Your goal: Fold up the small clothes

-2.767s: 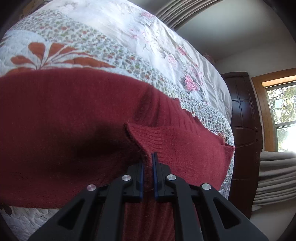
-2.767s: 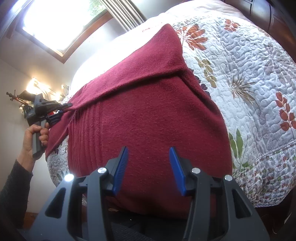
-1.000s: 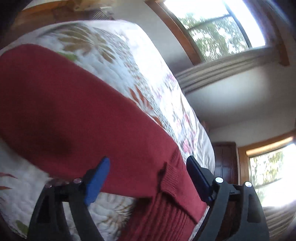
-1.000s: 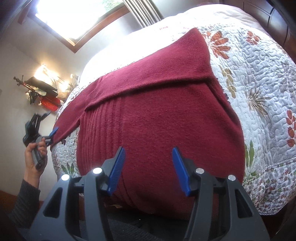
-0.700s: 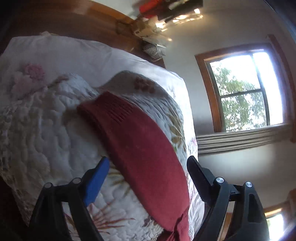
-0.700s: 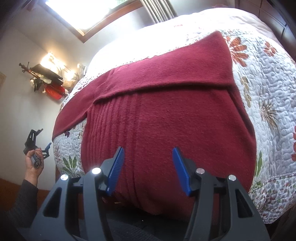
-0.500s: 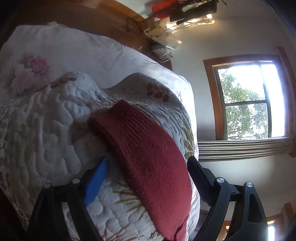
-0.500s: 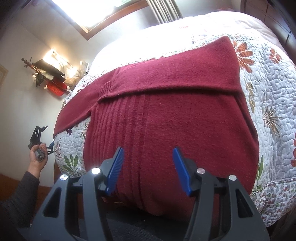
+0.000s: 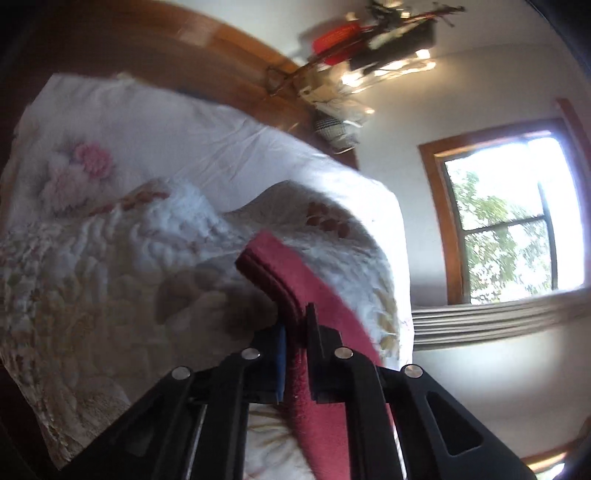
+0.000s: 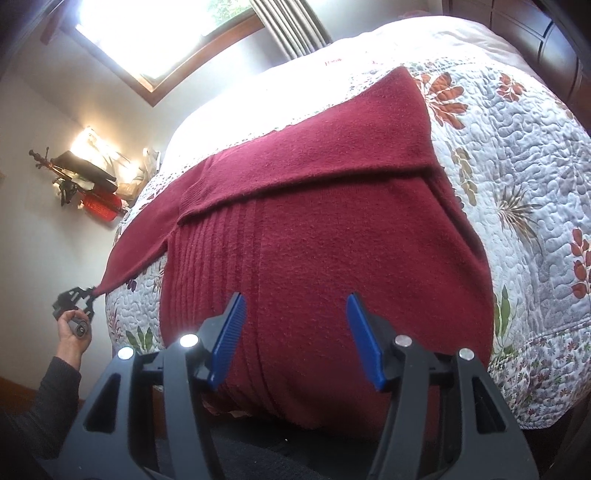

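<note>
far left in the right wrist view there's a hand in a dark sleeve holding the left gripper, and it's got the end of the sweater's sleeve pinched, just off the edge of the bed. the left wrist view shows it up close: both fingers closed tight on the red knit with only the fabric between them, cuff sticking out past the tips over the quilt.

moving right, the dark red sweater lies spread flat on the floral quilt, body toward the camera and hanging over the near edge, the other sleeve folded across the top.

the right gripper hovers over the lower part of the sweater, blue pads wide apart, nothing held.

further right it's just bare quilt and a dark wood headboard in the corner.
</note>
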